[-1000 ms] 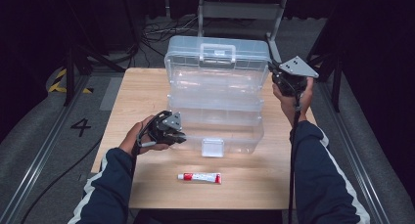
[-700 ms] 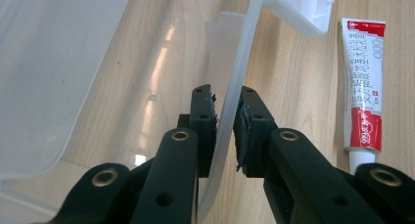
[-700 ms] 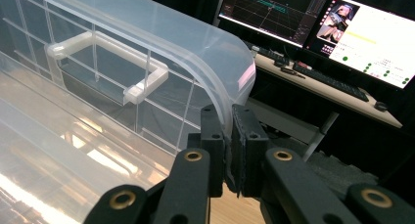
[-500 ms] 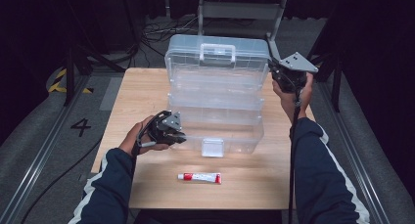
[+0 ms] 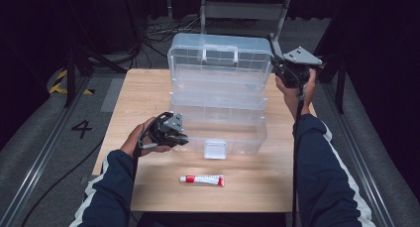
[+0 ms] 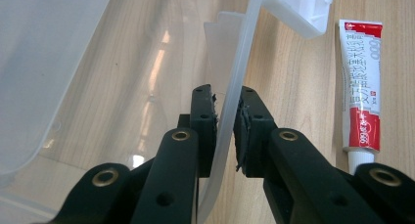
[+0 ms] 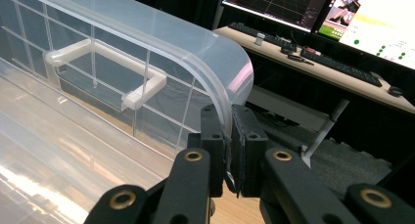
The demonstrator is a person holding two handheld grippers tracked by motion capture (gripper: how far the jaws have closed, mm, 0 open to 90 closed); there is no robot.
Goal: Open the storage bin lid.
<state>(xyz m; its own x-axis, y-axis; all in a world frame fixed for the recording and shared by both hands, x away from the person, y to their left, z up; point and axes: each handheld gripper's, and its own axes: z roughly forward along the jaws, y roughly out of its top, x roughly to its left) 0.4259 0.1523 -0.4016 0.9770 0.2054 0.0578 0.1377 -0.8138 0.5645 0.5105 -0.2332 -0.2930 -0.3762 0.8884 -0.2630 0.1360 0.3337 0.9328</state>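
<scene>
Clear thin plastic, that's what I'm dealing with: a big see-through storage box (image 5: 218, 108) sitting mid-table on the wooden table (image 5: 148, 88), lid (image 5: 220, 56) swung up and standing open at the back. I'd guess it's light and pretty flexy, the walls look like they'd bow if you squeeze hard, and that glossy surface is probably slippery between pads. Best bet is pinching the rims, which is what I've got going. My left gripper (image 5: 179, 138) is closed down on the front-left wall edge of the base, wall sandwiched between the pads (image 6: 208, 121). My right gripper (image 5: 277, 63) is clamped on the lid's curved corner rim up top. The white handle (image 7: 105, 62) on the lid would be sturdier, I reckon. A red and white tube (image 5: 202, 180) lies loose on the table just in front of the box, well apart from either hand
</scene>
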